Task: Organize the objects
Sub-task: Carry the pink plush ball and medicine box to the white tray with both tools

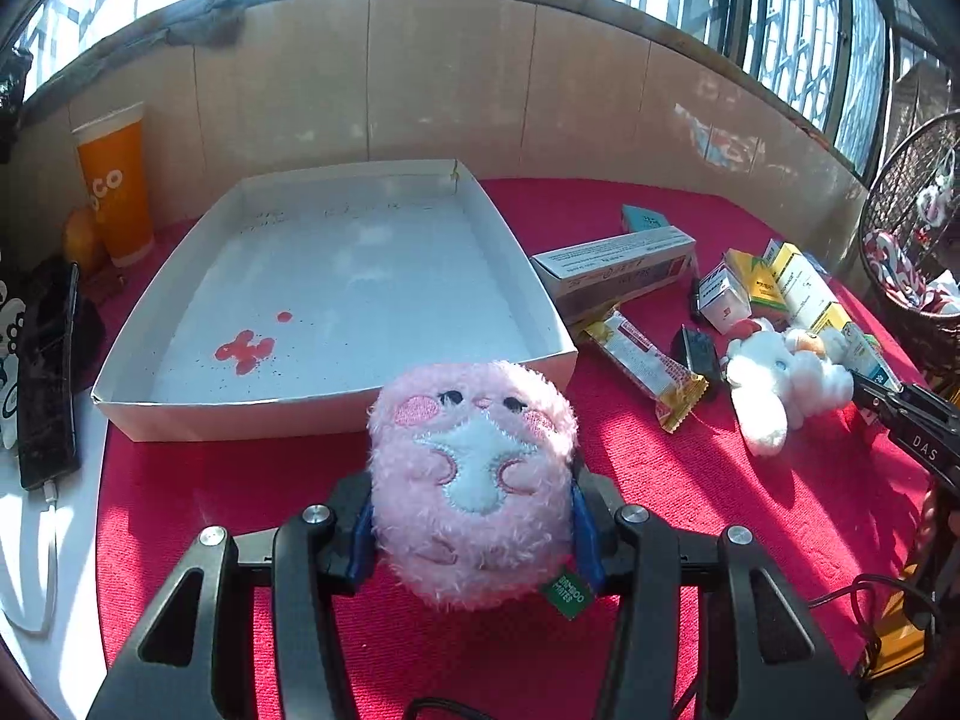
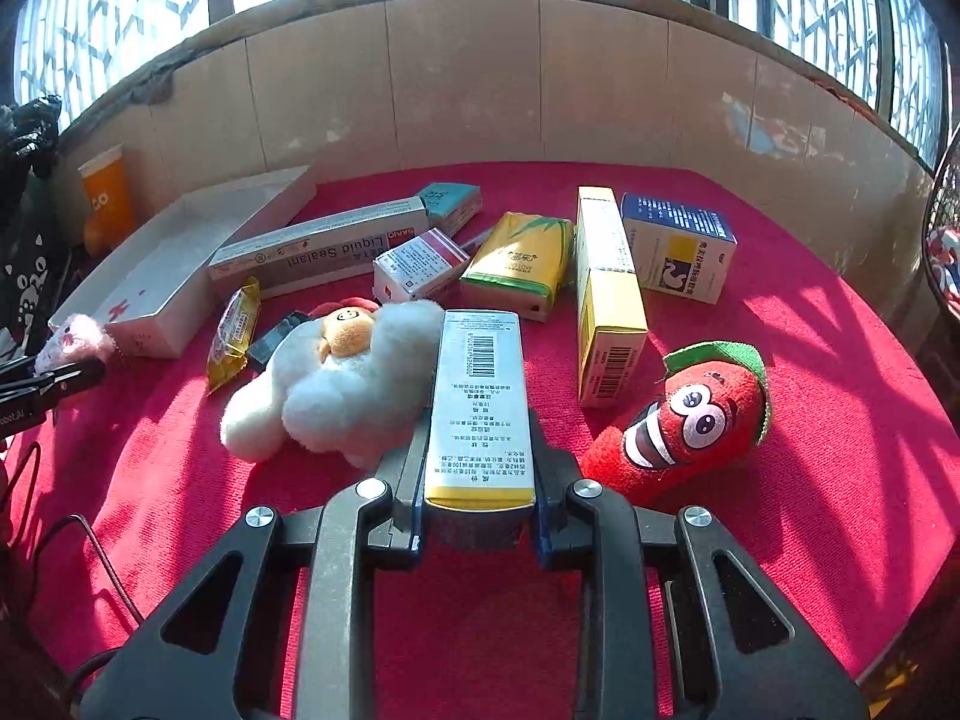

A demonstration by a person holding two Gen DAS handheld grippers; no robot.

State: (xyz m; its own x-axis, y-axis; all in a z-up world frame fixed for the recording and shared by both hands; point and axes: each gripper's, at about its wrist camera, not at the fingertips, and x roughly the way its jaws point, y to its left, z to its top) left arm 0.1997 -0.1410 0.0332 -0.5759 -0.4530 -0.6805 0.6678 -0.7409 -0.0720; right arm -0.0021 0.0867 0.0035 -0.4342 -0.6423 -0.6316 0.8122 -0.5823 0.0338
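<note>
My left gripper (image 1: 474,540) is shut on a pink plush toy (image 1: 474,468), held just above the red cloth in front of the white tray's (image 1: 336,405) near wall. The tray holds nothing but red stains. In the right wrist view, my right gripper (image 2: 480,480) is shut on a long silver box with a barcode (image 2: 480,384), lifted over a white plush (image 2: 336,396). A red smiling plush (image 2: 690,420) lies to its right. The left gripper (image 2: 60,378) with the pink plush (image 2: 75,339) shows at that view's left edge.
On the red cloth lie a long sealant box (image 2: 324,252), a yellow box (image 2: 606,294), a blue-and-white box (image 2: 678,246), a tissue pack (image 2: 519,264) and a snack packet (image 2: 234,330). An orange cup (image 1: 117,180) and phone (image 1: 48,378) are left; a wicker basket (image 1: 912,240) right.
</note>
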